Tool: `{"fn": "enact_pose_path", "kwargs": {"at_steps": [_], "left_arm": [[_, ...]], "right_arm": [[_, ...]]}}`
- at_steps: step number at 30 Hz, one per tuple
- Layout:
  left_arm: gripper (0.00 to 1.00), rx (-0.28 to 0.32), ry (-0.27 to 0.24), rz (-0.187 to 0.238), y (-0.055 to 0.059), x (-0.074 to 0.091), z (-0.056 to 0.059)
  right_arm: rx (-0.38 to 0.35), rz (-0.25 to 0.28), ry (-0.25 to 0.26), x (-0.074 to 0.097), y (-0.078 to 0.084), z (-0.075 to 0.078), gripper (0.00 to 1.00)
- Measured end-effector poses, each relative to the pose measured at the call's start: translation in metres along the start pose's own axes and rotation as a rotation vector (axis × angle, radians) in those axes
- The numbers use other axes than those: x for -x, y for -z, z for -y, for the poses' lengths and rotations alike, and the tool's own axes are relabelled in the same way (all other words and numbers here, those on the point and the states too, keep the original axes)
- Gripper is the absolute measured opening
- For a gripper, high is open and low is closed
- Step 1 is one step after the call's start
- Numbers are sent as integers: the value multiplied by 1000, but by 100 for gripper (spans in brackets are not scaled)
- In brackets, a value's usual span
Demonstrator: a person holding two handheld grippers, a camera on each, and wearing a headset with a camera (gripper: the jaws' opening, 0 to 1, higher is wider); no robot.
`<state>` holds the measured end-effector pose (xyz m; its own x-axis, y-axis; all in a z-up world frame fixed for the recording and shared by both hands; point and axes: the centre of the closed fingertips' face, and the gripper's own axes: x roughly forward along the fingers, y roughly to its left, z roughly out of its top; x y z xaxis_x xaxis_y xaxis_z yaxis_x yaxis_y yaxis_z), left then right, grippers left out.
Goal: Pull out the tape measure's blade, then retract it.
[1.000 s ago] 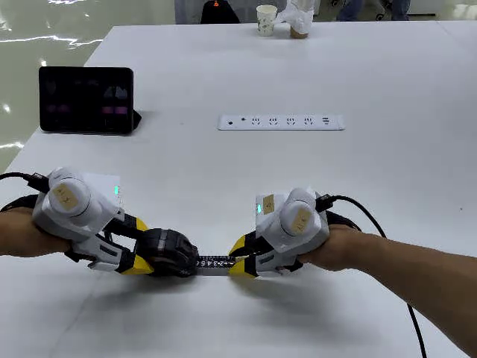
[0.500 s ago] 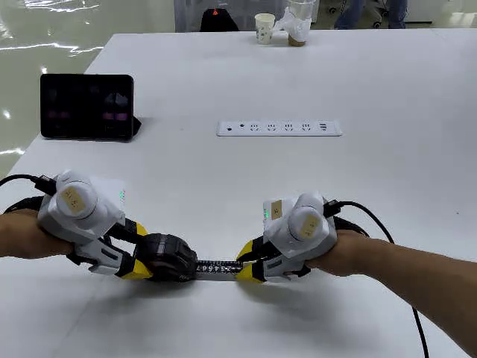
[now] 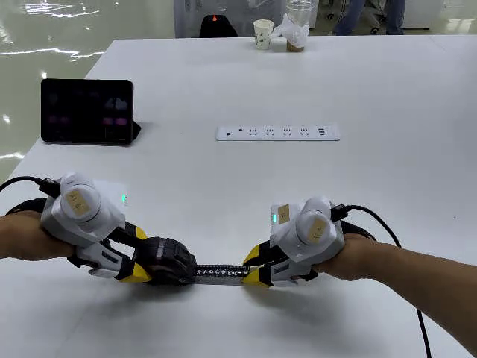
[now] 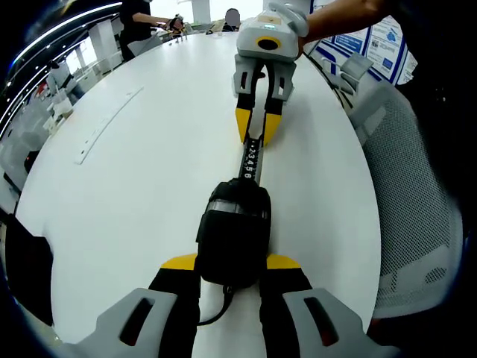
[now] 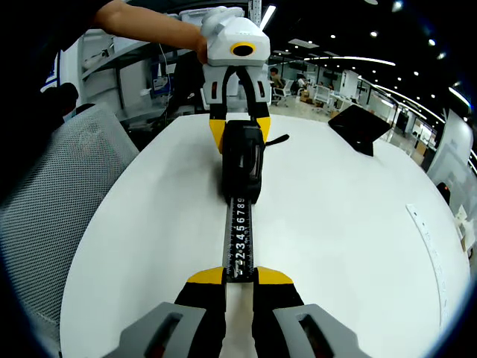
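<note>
Left gripper [image 3: 143,253] jaws clamped on tape measure [image 3: 170,261], right gripper [image 3: 252,266] jaws pinching blade [image 3: 220,271] tip, farther from the tape measure than before, longer blade drawn out over surface [image 3: 373,97]

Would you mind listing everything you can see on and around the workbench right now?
table: one, white, under everything.
tape measure case: one, black, near edge, left of centre.
blade: one, dark with white numerals, drawn out of the case.
power strip: one, white, mid-table.
tablet: one, black, propped at left.
paper cup: one, white, far edge.
mesh chair: one, grey, beside the table.
left gripper: one, white-yellow, shut on the case.
right gripper: one, white-yellow, shut on the blade.
left hand, right hand: one each, behind the grippers.
</note>
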<state>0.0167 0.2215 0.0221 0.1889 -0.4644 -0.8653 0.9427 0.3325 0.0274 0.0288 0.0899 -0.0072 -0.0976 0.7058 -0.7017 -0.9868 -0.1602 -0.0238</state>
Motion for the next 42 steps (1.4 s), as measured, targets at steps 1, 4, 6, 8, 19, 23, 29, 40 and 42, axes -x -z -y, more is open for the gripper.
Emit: {"fn": "enact_pose_path", "kwargs": {"at_steps": [1, 4, 6, 8, 19, 23, 29, 40, 42], "left_arm": [[24, 0, 1, -2, 0, 0, 0], [24, -1, 2, -6, 0, 0, 0], [24, 0, 4, -8, 0, 0, 1], [24, -1, 5, -9, 1, 0, 0], [24, -2, 4, -16, 2, 1, 1], [24, 0, 5, -17, 2, 1, 1], [24, -1, 5, -19, 2, 1, 2], [24, 3, 5, -23, 2, 0, 1], [24, 3, 5, -24, 2, 0, 1]], "right_arm": [[-1, -1, 1, 1, 1, 0, 9], [-2, -4, 1, 3, 2, 0, 9], [-3, -6, 2, 4, 3, -1, 9], [-5, -7, 3, 5, 5, -1, 9], [-9, -18, 5, 11, 11, -1, 9], [-12, -19, 5, 13, 14, -1, 9], [-18, -24, 7, 19, 20, -2, 9], [-23, -31, 12, 28, 28, -2, 9], [-25, -32, 12, 29, 29, -2, 9]]}}
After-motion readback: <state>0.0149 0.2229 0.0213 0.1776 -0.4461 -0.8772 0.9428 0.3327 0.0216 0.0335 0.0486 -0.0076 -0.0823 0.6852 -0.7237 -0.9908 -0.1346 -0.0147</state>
